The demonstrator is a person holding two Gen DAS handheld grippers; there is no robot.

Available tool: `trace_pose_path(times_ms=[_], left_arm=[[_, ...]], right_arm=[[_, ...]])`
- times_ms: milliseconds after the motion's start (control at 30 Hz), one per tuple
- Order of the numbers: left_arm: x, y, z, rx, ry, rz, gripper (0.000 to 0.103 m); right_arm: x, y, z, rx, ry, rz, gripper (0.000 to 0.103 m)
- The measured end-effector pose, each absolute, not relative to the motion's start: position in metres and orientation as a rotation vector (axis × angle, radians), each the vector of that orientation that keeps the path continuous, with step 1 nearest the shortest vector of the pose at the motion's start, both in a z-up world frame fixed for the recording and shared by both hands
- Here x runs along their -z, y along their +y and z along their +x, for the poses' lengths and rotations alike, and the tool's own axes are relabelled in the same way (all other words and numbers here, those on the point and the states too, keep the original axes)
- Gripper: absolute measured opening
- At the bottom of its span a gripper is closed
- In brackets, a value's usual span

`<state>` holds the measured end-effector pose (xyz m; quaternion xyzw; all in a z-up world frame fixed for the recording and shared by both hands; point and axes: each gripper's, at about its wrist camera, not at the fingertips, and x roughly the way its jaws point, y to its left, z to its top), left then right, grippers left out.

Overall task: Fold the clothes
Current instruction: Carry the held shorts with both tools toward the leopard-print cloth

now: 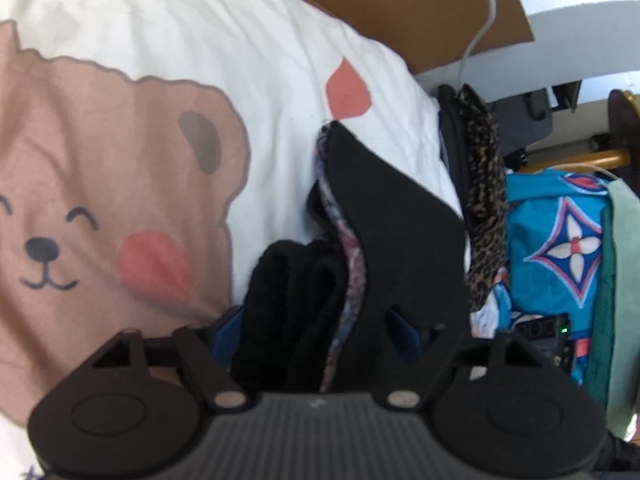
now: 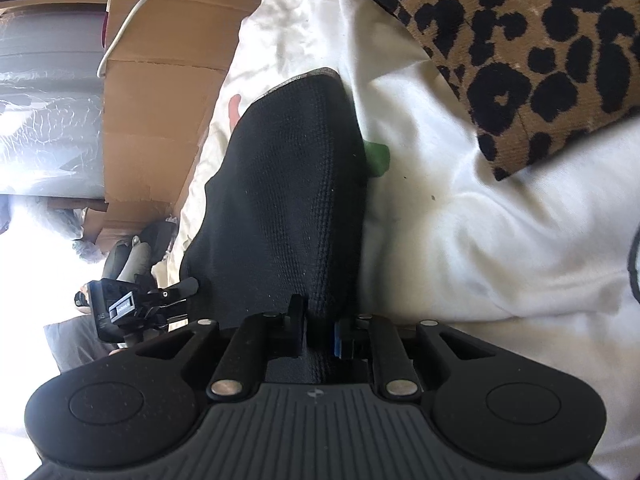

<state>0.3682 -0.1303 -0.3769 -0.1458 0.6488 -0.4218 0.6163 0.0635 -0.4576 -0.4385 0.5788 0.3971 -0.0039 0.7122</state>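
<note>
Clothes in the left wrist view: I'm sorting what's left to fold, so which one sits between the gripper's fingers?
The black garment with the patterned lining; it rises between the left gripper fingers. The leopard-print piece and blue patterned fabric lie off to the right.

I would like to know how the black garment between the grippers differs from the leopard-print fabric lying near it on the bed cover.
The black garment is plain, with a fine knit weave; the leopard-print fabric is tan with black spots. The black garment runs between the fingers of the right gripper, which stand narrowly apart around it; the leopard-print fabric lies clear of both grippers. In the left wrist view, the black garment stands bunched and folded, while the leopard-print fabric hangs off the cover's edge. Both rest on the white bear-print cover.
</note>
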Motion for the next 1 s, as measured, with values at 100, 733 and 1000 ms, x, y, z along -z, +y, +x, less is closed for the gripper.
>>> trace_pose_path(times_ms=[100, 733, 1000], left_arm=[[0.379, -0.131, 0.369, 0.988, 1.492, -0.354, 0.081], [0.378, -0.150, 0.373, 1.072, 1.497, -0.230, 0.061], [0.369, -0.165, 0.370, 1.099, 1.476, -0.109, 0.048]], right_arm=[[0.443, -0.457, 0.065, 0.019, 0.872, 1.307, 0.015], [0.442, -0.451, 0.070, 0.059, 0.811, 1.308, 0.022], [0.435, -0.442, 0.070, 0.092, 0.794, 1.268, 0.013]])
